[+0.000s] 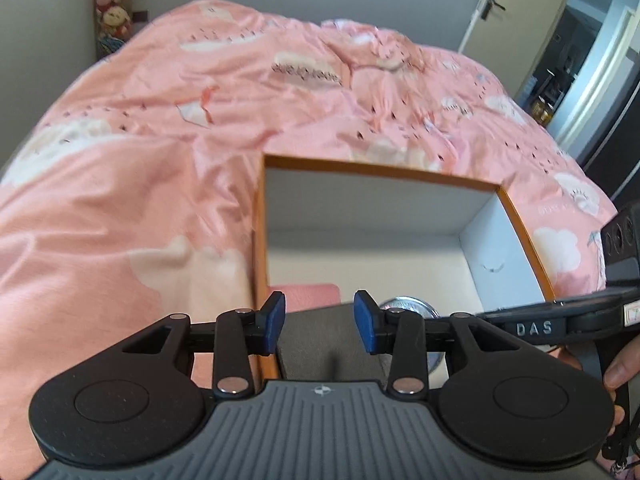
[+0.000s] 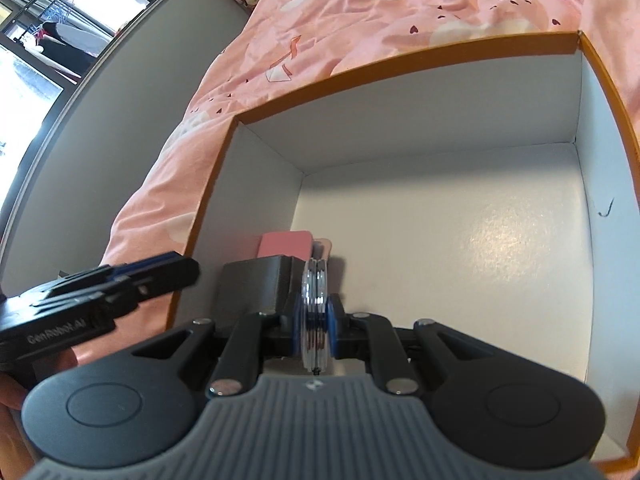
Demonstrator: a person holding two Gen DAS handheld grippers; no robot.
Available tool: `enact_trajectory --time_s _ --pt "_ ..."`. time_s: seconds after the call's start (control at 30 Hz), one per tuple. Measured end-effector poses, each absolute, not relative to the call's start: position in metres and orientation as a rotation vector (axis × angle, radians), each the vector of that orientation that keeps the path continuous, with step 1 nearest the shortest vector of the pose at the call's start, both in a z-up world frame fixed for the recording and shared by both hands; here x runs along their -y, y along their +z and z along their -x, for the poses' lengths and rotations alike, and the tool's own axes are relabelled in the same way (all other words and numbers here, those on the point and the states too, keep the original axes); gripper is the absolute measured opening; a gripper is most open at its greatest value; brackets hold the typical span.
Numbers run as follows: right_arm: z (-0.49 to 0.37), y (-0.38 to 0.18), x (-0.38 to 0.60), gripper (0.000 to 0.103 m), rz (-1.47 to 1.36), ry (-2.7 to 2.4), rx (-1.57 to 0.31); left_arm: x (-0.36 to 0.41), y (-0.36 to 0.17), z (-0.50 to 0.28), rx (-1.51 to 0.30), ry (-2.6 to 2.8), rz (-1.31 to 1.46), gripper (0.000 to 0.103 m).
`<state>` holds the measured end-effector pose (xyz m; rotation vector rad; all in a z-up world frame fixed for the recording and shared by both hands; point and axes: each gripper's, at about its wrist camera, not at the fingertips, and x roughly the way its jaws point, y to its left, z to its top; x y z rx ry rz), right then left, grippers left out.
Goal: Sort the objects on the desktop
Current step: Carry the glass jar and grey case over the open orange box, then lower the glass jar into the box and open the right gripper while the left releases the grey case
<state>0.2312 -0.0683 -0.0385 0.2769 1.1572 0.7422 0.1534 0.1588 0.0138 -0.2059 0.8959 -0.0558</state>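
Right gripper (image 2: 316,322) closed tight on a shiny round disc (image 2: 315,300), held on edge, low middle of right wrist pic. Hanging inside the orange box (image 2: 400,68), near its left wall. Left gripper (image 1: 320,320) open, nothing pinched, blue pads (image 1: 276,322) apart; dark gray block (image 2: 256,284) sitting under it, pads not on it. Pink flat thing (image 2: 286,244) lying on box floor just past the block.

To do well: go down slow, keep disc off gray block, let go only when low, else could roll, prob.

Lots of bare white floor (image 2: 460,240) toward right of pic, so best to slide that way. Left wall close, left tongs close too at lower left. Pink blanket (image 1: 140,140) all round the box.
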Motion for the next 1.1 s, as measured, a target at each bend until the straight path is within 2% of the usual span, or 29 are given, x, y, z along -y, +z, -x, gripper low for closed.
enact_trajectory --time_s 0.27,0.5,0.87,1.03,1.1 --pt "-0.223 -0.034 0.058 0.014 -0.255 0.75 -1.16 -0.17 0.015 -0.145 -0.887 -0.008 0.224 0.044" --pt "-0.224 -0.008 0.073 0.014 -0.396 0.843 -1.042 -0.183 0.008 -0.142 -0.891 0.048 0.263 0.044" --pt "-0.222 -0.036 0.037 0.014 -0.445 0.921 -1.143 -0.184 -0.001 -0.141 -0.945 0.064 0.253 0.044" --pt "-0.221 -0.036 0.024 0.015 -0.386 0.923 -1.144 -0.185 -0.002 -0.142 -0.953 0.067 0.256 0.044" --pt "-0.22 -0.035 0.019 0.018 -0.337 0.903 -1.139 -0.185 -0.002 -0.142 -0.952 0.067 0.254 0.044"
